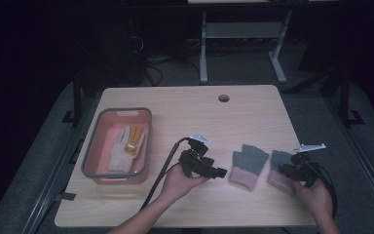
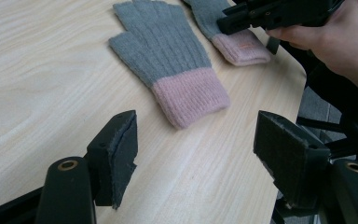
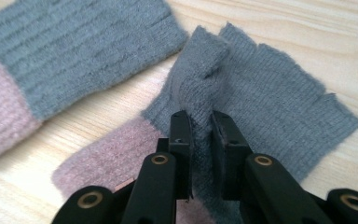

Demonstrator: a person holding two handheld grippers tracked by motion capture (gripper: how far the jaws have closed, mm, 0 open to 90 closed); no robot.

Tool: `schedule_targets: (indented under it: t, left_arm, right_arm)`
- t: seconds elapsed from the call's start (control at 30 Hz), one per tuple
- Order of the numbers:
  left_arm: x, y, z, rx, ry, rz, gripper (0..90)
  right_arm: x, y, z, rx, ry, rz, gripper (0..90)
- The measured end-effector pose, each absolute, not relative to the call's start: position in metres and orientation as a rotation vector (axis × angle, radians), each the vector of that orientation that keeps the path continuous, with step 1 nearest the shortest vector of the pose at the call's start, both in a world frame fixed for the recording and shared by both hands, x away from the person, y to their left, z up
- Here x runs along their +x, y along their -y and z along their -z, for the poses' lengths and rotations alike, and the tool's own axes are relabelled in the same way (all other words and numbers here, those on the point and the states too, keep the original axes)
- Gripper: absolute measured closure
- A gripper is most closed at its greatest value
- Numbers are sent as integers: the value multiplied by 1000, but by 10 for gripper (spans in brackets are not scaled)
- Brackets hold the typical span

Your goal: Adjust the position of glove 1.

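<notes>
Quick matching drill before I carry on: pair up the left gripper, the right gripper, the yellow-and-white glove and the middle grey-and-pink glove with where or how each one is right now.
Things:
1. left gripper
2. right gripper
3. yellow-and-white glove
4. middle grey-and-pink glove

States:
A. lying in the pink bin
B. flat on the table, untouched
C. jaws wide apart, holding nothing
D. pinching a fold of the other grey-and-pink glove

Pairs: 1-C, 2-D, 3-A, 4-B
</notes>
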State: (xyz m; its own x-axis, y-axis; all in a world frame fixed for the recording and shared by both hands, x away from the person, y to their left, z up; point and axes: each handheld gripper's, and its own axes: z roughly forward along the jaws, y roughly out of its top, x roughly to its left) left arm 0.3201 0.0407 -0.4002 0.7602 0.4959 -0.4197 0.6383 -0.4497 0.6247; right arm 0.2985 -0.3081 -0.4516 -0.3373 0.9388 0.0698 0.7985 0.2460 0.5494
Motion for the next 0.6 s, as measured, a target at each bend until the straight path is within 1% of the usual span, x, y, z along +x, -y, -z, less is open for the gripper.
schedule_targets:
  t: [0.3, 0.6]
  left_arm:
    - [320, -38, 401, 2144, -841, 226, 307]
    - [319, -40, 400, 2149, -841, 219, 307]
  right_arm:
    - [296, 310, 430, 1626, -2212, -817, 803]
    - [300, 293, 410, 1614, -2224, -891, 801]
